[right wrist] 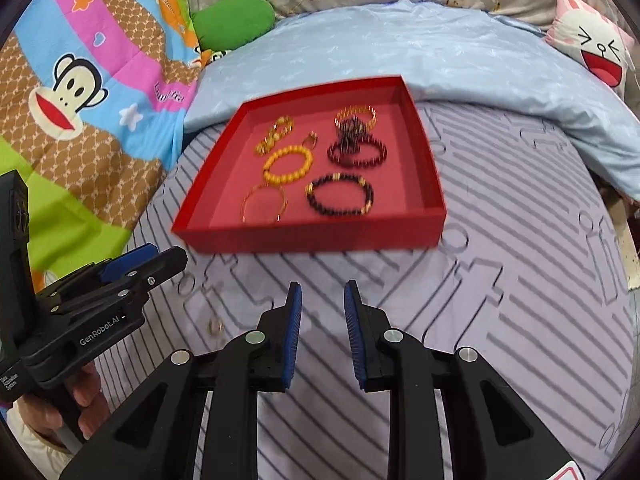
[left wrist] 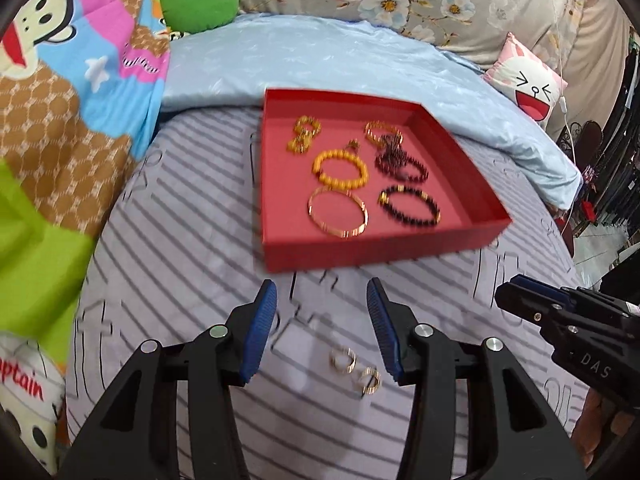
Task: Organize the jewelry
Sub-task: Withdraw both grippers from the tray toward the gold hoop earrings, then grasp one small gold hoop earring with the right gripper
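red tray point(left wrist: 372, 254): 6 bracelets point(left wrist: 338, 212) flat inside | 2 gold rings point(left wrist: 356, 366): on striped sheet, near tray

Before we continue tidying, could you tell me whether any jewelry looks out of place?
Yes: two small gold rings lie loose on the striped bedsheet, outside the red tray that holds the bracelets. They sit between the open left gripper's fingers, not gripped.
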Demonstrator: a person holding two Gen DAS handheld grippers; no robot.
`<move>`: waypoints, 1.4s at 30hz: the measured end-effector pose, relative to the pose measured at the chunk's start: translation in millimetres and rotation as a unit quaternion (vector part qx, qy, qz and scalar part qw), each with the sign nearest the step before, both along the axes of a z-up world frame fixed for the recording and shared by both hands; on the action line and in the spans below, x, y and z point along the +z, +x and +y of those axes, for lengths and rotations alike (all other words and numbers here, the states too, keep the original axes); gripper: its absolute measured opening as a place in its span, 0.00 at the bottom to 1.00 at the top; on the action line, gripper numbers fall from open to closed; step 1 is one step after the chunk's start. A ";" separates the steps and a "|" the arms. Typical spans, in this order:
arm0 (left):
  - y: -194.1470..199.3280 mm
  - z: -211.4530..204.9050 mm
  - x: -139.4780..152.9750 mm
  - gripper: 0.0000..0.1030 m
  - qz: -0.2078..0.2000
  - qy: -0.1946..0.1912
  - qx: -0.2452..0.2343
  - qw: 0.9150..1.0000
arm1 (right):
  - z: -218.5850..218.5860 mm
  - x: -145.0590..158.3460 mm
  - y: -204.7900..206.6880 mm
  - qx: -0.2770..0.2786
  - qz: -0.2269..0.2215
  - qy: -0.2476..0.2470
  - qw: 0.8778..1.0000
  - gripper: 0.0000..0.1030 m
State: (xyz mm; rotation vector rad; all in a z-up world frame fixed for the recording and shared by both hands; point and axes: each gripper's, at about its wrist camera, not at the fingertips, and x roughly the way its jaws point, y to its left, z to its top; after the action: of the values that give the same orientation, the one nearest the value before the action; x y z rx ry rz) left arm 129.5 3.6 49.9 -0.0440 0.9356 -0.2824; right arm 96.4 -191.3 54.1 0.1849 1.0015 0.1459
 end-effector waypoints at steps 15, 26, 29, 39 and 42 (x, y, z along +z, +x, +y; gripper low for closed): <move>-51.1 23.4 -36.1 0.43 0.039 0.026 0.035 0.998 | 60.2 -32.5 -37.7 0.073 0.023 -0.006 0.997 0.22; -50.7 38.9 -46.2 0.43 0.054 0.030 0.051 0.997 | 93.7 -50.4 -17.3 0.103 0.033 -0.021 0.994 0.22; -48.7 40.6 -47.9 0.43 0.054 0.032 0.053 0.997 | 96.4 -53.0 -12.8 0.103 0.032 -0.024 0.994 0.22; -43.0 42.5 -49.1 0.43 0.054 0.040 0.057 0.996 | 101.1 -54.3 -6.7 0.111 0.014 -0.052 0.992 0.16; -42.8 42.3 -48.7 0.44 0.054 0.038 0.056 0.996 | 99.6 -53.8 -8.0 0.110 0.009 -0.060 0.992 0.16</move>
State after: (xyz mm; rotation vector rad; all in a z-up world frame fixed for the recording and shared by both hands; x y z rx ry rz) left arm 86.7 45.9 1.2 -0.0415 1.0474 -0.1404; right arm 88.4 -91.7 0.2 -0.0356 1.0437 0.2849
